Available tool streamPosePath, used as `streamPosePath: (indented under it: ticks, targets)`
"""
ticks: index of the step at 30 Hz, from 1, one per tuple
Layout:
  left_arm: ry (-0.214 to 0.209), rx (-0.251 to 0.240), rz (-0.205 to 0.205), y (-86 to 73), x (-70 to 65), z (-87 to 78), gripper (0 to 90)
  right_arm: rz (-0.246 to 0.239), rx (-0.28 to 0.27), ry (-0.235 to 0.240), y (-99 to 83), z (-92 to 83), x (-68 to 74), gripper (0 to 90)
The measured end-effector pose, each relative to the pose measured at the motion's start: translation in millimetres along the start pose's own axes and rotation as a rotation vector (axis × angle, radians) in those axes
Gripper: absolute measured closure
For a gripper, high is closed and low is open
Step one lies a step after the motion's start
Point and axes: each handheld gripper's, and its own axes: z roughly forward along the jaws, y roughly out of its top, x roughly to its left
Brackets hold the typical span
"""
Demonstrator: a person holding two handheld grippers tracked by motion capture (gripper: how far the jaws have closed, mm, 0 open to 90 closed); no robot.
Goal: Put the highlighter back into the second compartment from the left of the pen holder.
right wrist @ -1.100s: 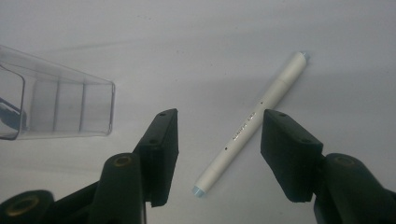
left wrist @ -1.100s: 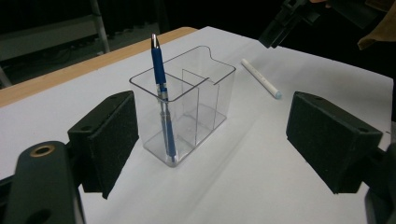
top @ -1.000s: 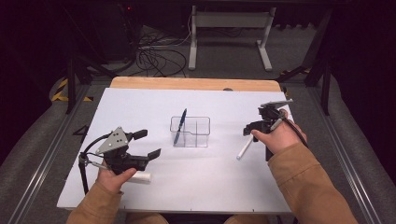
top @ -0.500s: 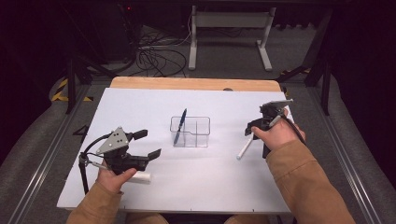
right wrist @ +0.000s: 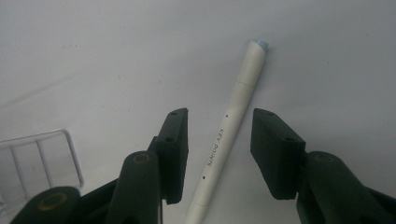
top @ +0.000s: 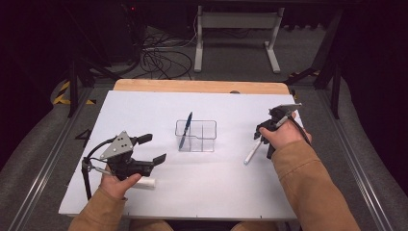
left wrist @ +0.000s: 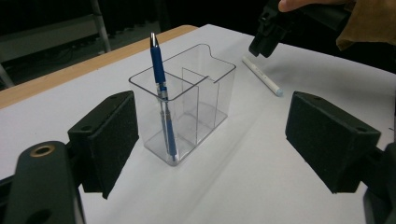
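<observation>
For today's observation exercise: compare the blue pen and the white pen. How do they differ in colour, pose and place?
Colour: the blue pen has a blue barrel; the white pen is white with a pale blue tip.
Pose: the blue pen stands leaning; the white pen lies flat.
Place: the blue pen is in an end compartment of the clear organiser; the white pen is on the table, between the right tool's open jaws.
Both are slim pens.
</observation>
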Motion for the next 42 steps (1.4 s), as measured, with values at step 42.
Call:
streamPosePath:
  ticks: [42]
  targets:
    - [0.0, 0.008, 0.011, -1.1, -1.0, 2.1, 18.0, 0.101, 0.02, -0.068, -4.7, 29.9, -1.5, 69.4]
